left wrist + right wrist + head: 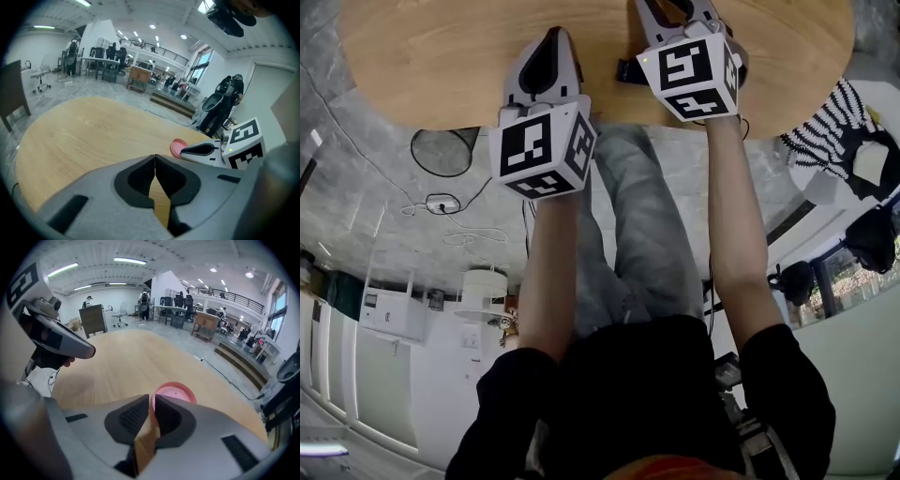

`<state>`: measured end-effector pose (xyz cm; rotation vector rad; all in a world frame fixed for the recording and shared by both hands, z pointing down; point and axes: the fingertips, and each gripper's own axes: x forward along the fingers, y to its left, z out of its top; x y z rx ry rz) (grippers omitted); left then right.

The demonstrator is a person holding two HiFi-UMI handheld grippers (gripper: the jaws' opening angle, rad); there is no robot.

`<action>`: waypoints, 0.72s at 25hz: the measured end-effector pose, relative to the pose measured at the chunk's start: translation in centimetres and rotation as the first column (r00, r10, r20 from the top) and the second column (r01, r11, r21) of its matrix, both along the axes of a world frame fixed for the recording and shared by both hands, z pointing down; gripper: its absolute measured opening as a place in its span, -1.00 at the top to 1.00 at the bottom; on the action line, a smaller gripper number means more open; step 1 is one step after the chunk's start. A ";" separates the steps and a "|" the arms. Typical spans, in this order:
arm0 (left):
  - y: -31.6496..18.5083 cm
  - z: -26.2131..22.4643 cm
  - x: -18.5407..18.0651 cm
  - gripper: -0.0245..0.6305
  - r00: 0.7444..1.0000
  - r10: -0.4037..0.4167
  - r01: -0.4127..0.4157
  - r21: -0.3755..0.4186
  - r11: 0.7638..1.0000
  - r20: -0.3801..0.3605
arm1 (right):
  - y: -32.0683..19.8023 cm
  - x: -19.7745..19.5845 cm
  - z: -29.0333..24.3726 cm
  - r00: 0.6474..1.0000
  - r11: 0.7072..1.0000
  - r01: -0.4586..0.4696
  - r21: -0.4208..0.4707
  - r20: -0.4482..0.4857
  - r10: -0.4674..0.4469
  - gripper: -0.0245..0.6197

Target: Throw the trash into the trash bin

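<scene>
Pink disc [176, 391] just beyond right gripper [151, 403]

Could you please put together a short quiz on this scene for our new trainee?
1. True or false: the pink disc lies on the wooden table.
2. The right gripper has its fingers: A) wide apart; B) closed with nothing between them; C) clamped on a bottle.
3. Fill in: in the head view, the black mesh trash bin stands on the ____ beside the table.
Key: 1 true; 2 B; 3 floor.
</scene>
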<state>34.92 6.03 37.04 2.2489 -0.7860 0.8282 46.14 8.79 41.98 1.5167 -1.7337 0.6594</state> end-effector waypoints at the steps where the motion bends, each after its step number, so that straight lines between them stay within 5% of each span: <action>1: 0.0 0.1 -0.2 0.90 1.000 -0.005 0.005 0.000 1.000 0.002 | -0.1 -0.1 0.1 1.000 1.000 0.010 -0.004 -0.007 -0.010 0.86; 12: -0.4 -0.3 -2.3 0.90 0.999 -0.032 0.032 0.001 0.999 0.017 | -0.2 -0.4 2.1 0.984 0.985 0.102 -0.141 -0.128 -0.120 0.87; 18: -0.6 -0.3 -3.3 0.90 0.999 -0.032 0.032 -0.003 0.999 0.024 | 0.1 -1.6 1.2 0.999 0.994 0.029 -0.107 -0.019 -0.031 0.88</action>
